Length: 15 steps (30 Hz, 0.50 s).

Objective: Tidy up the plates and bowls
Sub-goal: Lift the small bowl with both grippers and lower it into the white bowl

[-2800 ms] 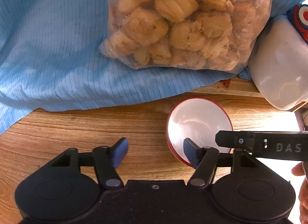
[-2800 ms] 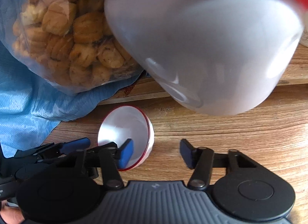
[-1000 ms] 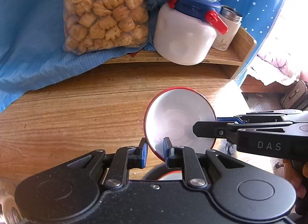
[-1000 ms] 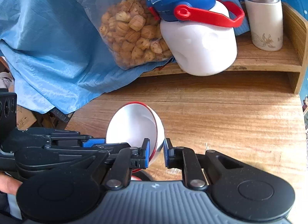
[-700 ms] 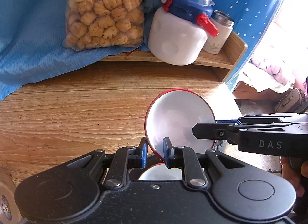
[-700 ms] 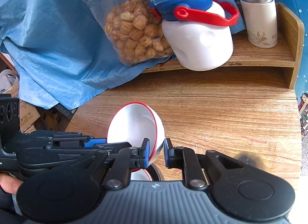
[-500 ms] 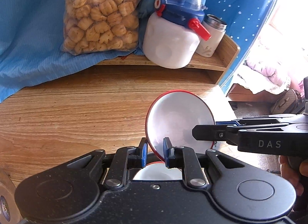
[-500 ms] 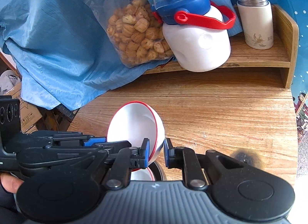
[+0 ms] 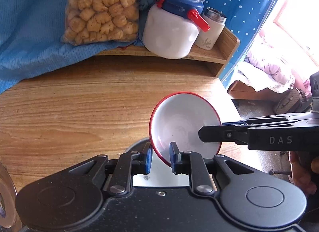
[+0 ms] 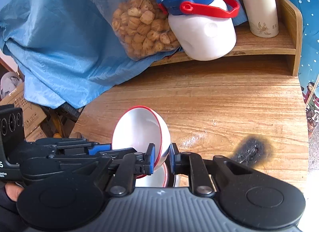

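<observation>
Wooden table (image 9: 79, 108), grain running across, with a low wooden shelf (image 10: 265, 42) along its back edge; blue cloth (image 9: 30, 32) draped over the left end.

My left gripper (image 9: 160, 159) is pinched nearly closed on the near rim of a white bowl (image 9: 183, 126) with a red edge; my right gripper (image 10: 161, 158) is clamped the same way on the opposite rim (image 10: 139, 132); the bowl hangs tilted between the two, clear of the table, mouth turned toward my left camera.

Directly below, partly hidden by the grippers, a second red-rimmed bowl (image 10: 153, 179) sits upright; I cannot tell whether the two bowls touch.

On the table to the right, a dark scorch mark (image 10: 251, 150).

On the shelf: clear bag of biscuits (image 9: 101, 10) on the cloth; white jug (image 10: 203, 30) with blue lid and red handle, leaning just beside the bag; a white flask (image 10: 261, 10) with a metal top standing apart at the right end.
</observation>
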Each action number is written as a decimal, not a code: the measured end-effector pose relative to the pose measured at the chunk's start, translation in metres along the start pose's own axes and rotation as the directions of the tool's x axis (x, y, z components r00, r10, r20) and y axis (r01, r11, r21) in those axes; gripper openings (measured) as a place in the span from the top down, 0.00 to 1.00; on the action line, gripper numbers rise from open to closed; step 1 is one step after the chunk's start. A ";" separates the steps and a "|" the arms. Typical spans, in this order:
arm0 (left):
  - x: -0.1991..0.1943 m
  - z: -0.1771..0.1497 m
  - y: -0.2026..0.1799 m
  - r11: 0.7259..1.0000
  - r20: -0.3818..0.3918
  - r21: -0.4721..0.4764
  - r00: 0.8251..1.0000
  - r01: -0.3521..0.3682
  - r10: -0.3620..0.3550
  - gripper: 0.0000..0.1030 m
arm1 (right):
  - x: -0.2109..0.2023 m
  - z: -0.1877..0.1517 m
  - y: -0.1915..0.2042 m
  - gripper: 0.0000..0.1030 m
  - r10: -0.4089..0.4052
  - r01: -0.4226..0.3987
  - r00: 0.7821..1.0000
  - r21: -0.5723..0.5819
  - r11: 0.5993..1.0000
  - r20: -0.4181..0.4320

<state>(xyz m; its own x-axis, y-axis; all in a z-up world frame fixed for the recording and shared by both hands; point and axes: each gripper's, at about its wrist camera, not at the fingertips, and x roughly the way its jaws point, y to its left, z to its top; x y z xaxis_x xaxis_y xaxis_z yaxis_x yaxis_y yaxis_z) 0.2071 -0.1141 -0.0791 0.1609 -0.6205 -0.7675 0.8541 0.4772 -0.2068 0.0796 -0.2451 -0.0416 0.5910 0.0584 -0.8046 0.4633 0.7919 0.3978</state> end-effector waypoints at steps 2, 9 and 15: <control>0.001 -0.002 0.002 1.000 -0.013 -0.001 1.000 0.007 -0.007 0.81 | 0.001 -0.001 0.001 0.83 -0.002 0.002 1.000 -0.008 1.000 -0.017; 0.001 -0.011 0.007 1.000 -0.053 -0.009 0.999 0.005 -0.006 0.81 | 0.009 -0.002 0.006 0.83 0.008 -0.012 0.997 -0.038 0.999 -0.082; 0.000 -0.018 0.011 0.999 -0.070 -0.033 0.998 -0.009 0.006 0.81 | 0.016 -0.004 0.012 0.83 0.015 -0.023 0.991 -0.058 0.998 -0.129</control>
<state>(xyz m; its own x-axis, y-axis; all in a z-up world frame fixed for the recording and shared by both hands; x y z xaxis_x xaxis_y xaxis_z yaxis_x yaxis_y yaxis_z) 0.2077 -0.0975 -0.0925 0.1312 -0.5724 -0.8094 0.8359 0.5028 -0.2201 0.0922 -0.2323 -0.0514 0.5074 0.1484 -0.8489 0.4106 0.8244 0.3896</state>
